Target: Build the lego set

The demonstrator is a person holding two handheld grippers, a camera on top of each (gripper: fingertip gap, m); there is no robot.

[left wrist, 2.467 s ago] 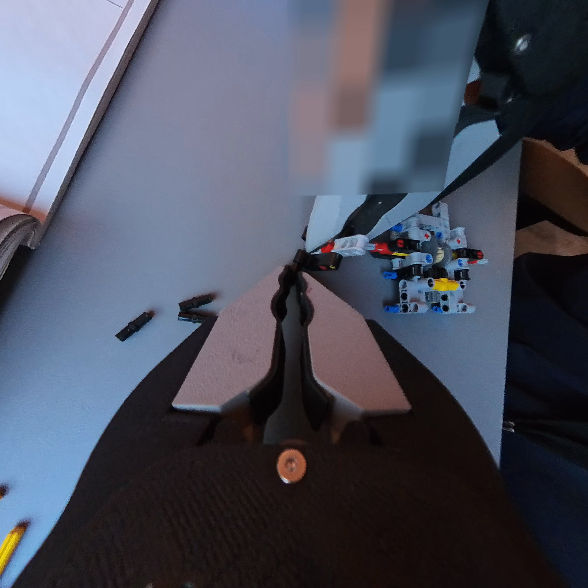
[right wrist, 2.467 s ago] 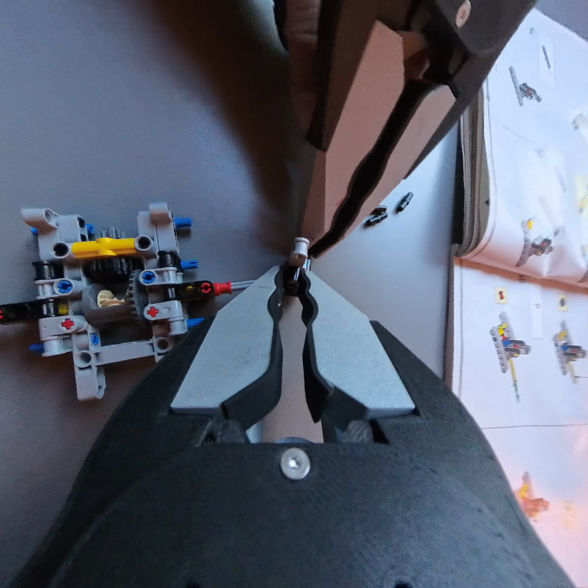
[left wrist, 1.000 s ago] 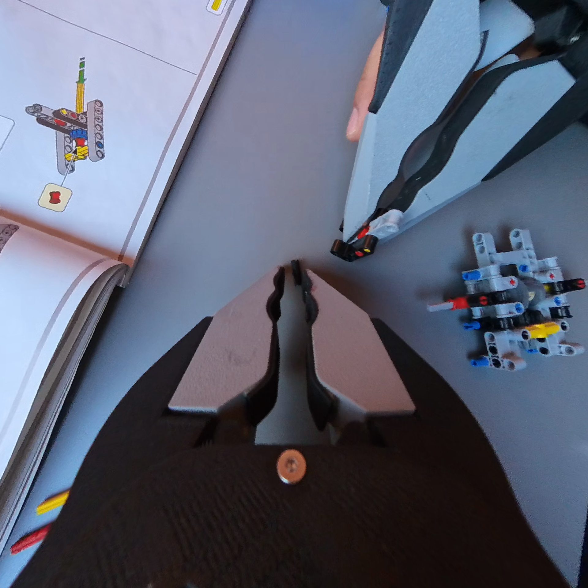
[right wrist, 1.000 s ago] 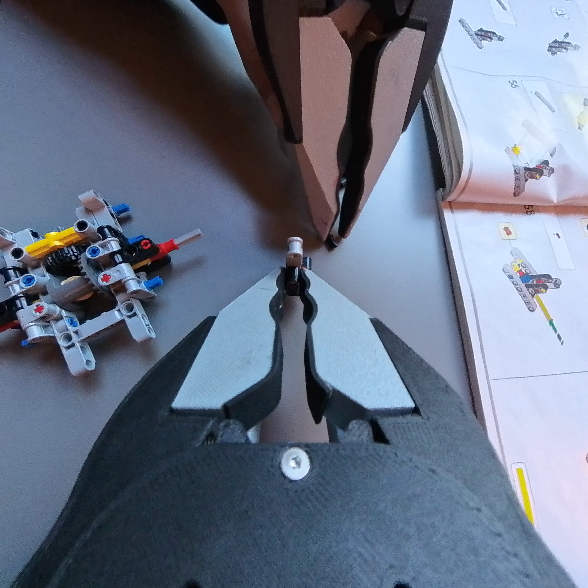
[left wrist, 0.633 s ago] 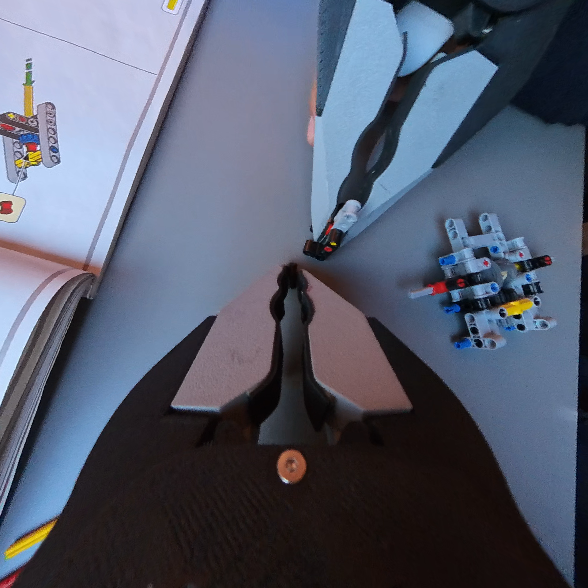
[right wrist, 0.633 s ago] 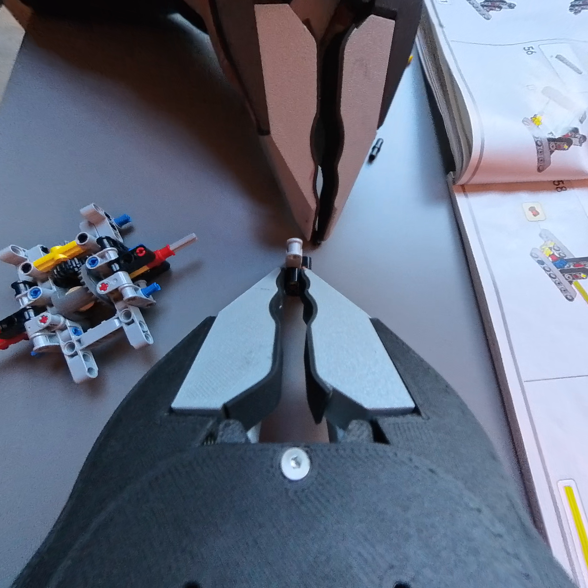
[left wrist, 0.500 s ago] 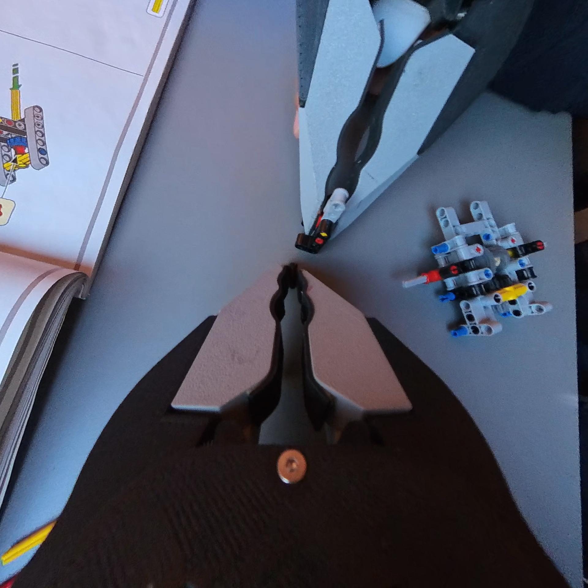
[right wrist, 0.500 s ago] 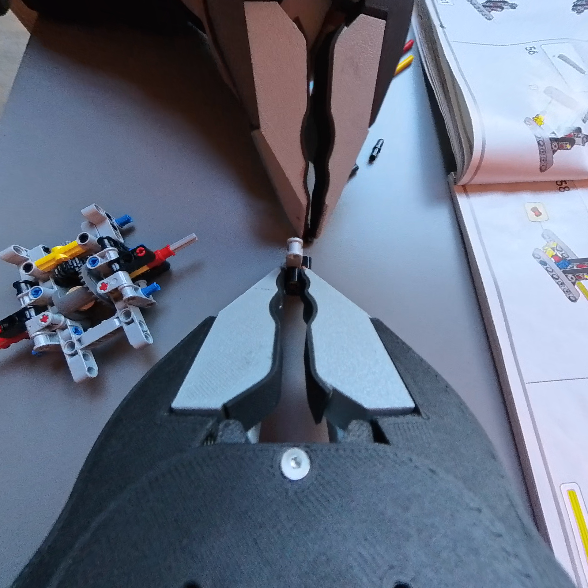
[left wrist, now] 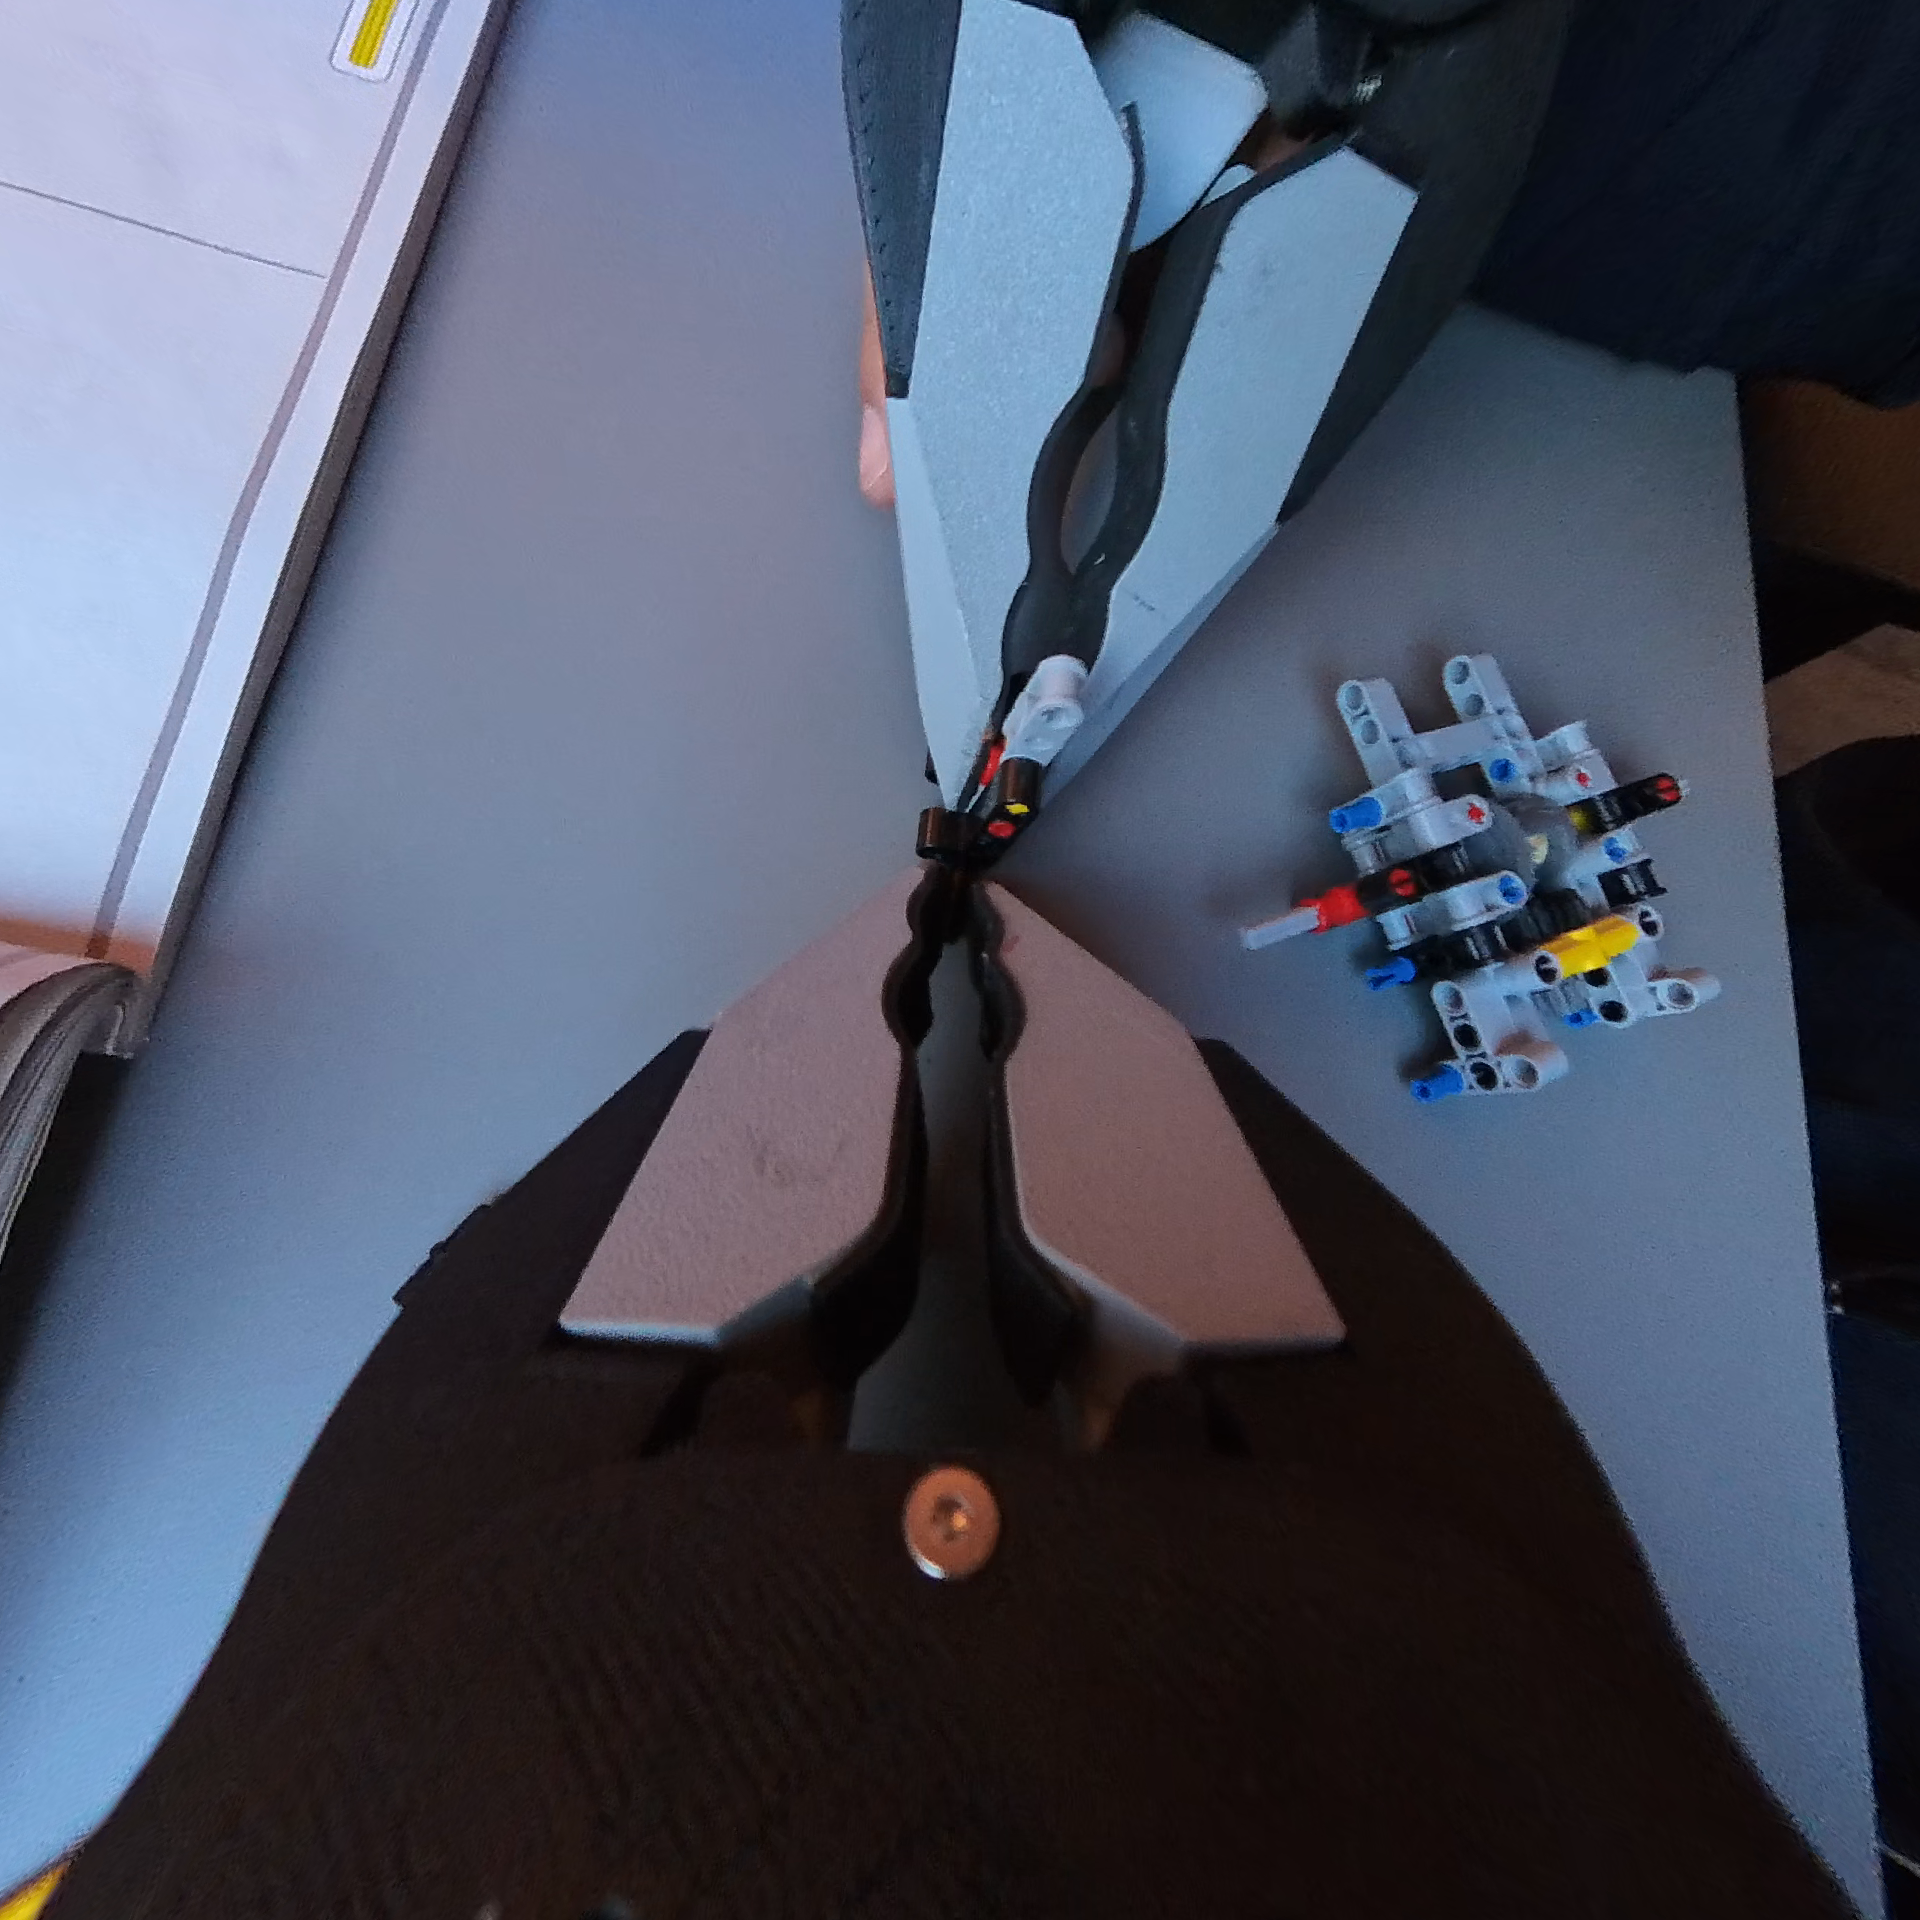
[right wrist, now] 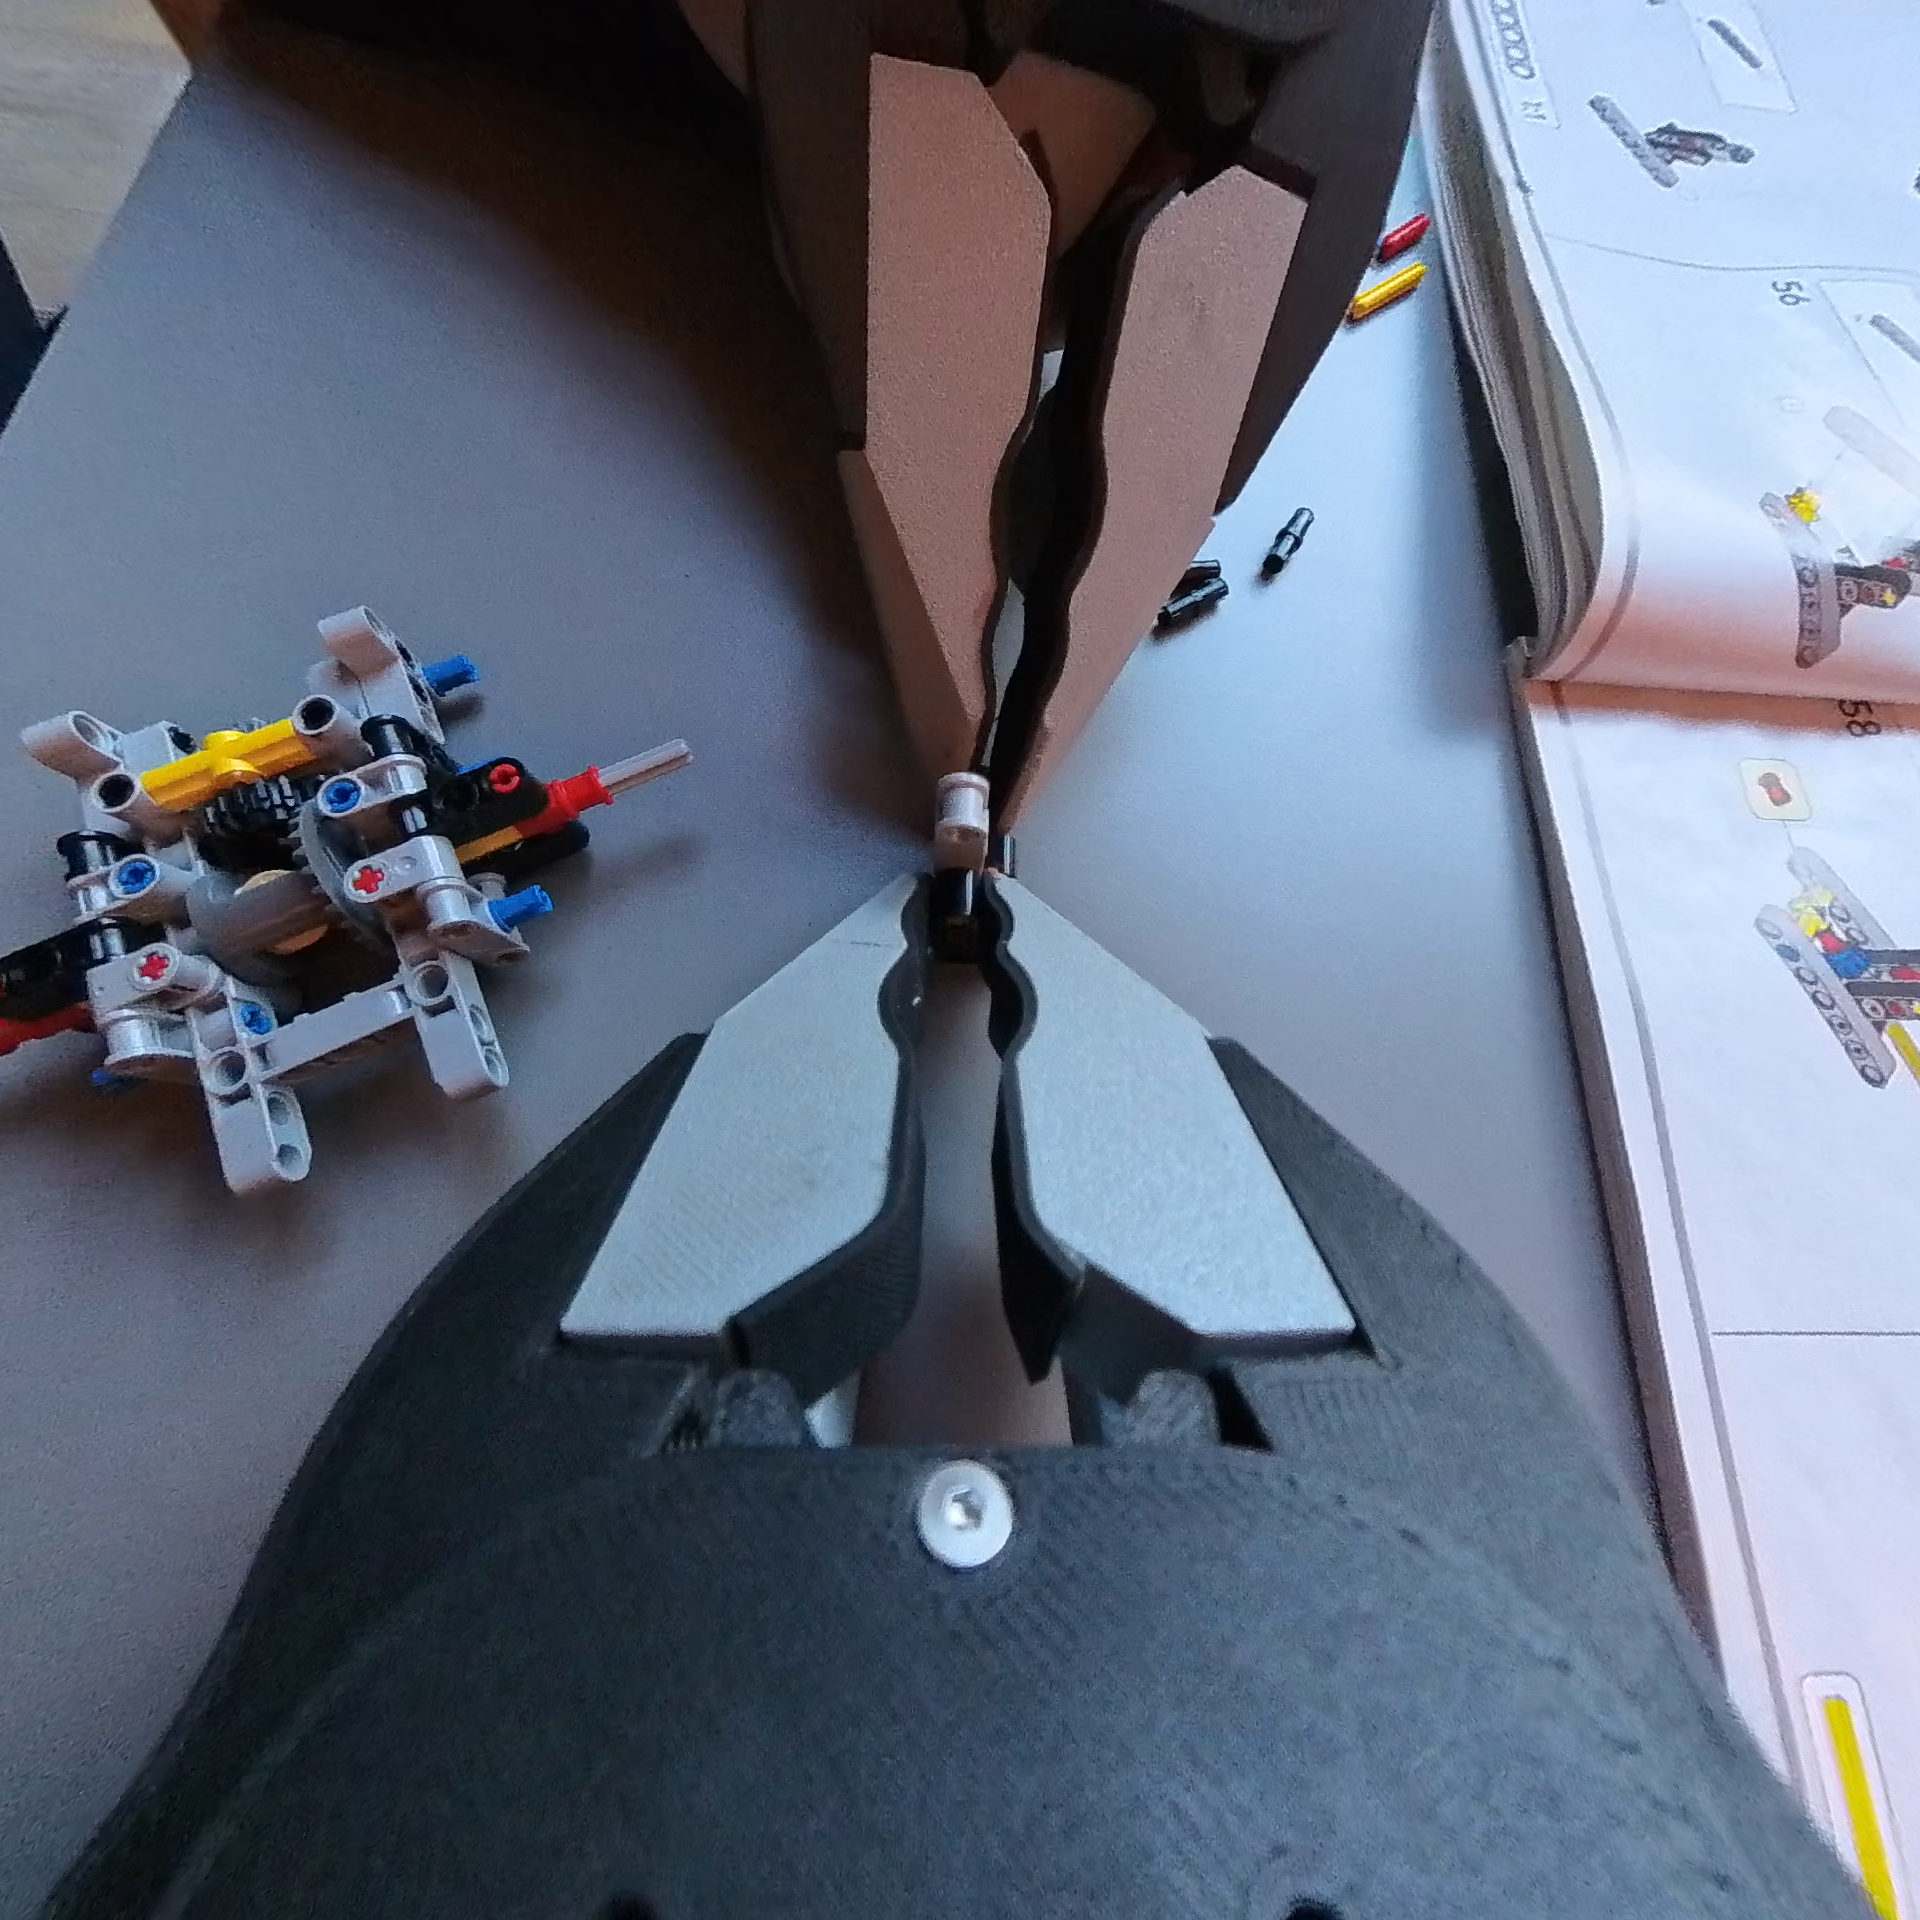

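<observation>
The right gripper (right wrist: 958,902) had its fingers (right wrist: 831,997) clamped on a small black and light-grey brick piece (right wrist: 960,831), whose pale cylindrical end stuck out past the tips. The left gripper (left wrist: 951,896) met it nose to nose from twelve o'clock in the right wrist view, fingers (left wrist: 800,1049) pinched together at the tips on a slim black pin (left wrist: 943,834); that pin touched the black end of the held piece.

At nine o'clock from the right gripper, near but apart, a grey brick assembly (right wrist: 260,883) lay flat on the desk (right wrist: 416,416), with a yellow part on top, blue pins and a red-collared axle pointing toward the grippers. At one o'clock three loose black pins (right wrist: 1195,592) lay on the desk, and beyond them a red and a yellow rod (right wrist: 1387,291). An open instruction booklet (right wrist: 1714,935) covered the desk's edge from one to four o'clock.

The desk was plain matte grey, shaded under the grippers. In the left wrist view a dark sleeve (left wrist: 1714,156) showed at one o'clock beyond the desk's edge.
</observation>
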